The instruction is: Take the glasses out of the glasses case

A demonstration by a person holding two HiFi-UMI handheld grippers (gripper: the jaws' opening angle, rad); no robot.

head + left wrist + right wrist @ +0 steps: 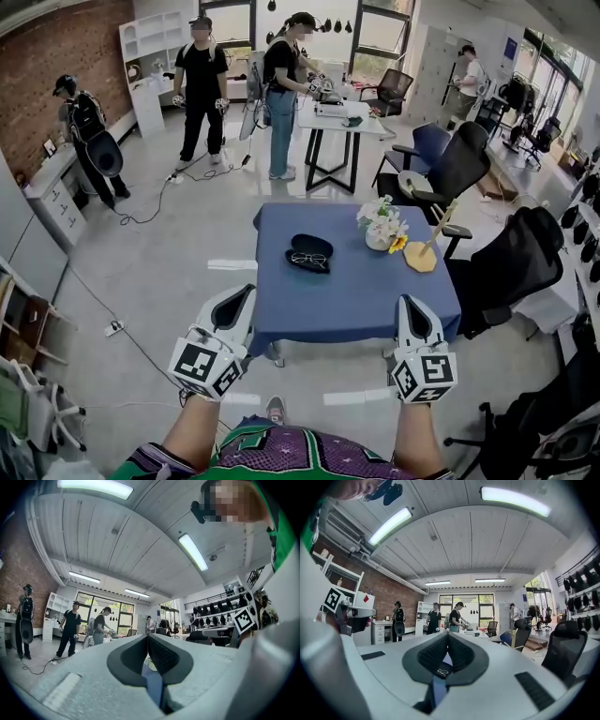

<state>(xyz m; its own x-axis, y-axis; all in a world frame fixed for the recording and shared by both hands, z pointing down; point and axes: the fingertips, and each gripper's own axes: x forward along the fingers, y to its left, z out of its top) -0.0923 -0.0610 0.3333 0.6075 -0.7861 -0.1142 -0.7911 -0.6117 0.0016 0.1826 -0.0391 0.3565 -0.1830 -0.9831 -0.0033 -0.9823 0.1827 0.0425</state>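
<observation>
We hold both tools low at the near edge of the square table with its dark blue cloth (pixel 356 300). Our white left gripper (pixel 242 298) sits by the near left corner. Our white right gripper (pixel 411 306) sits toward the near right corner. Each has its jaws pressed together with nothing between them. The black oval glasses case (pixel 309 251) lies open, left of the table's middle and well apart from both tools. The thin-framed glasses (pixel 308 258) rest inside it. Toward the far right corner stands a white pot of pale flowers (pixel 381 228). Just beside it lies a round wooden disc with a slanted stick (pixel 420 257).
</observation>
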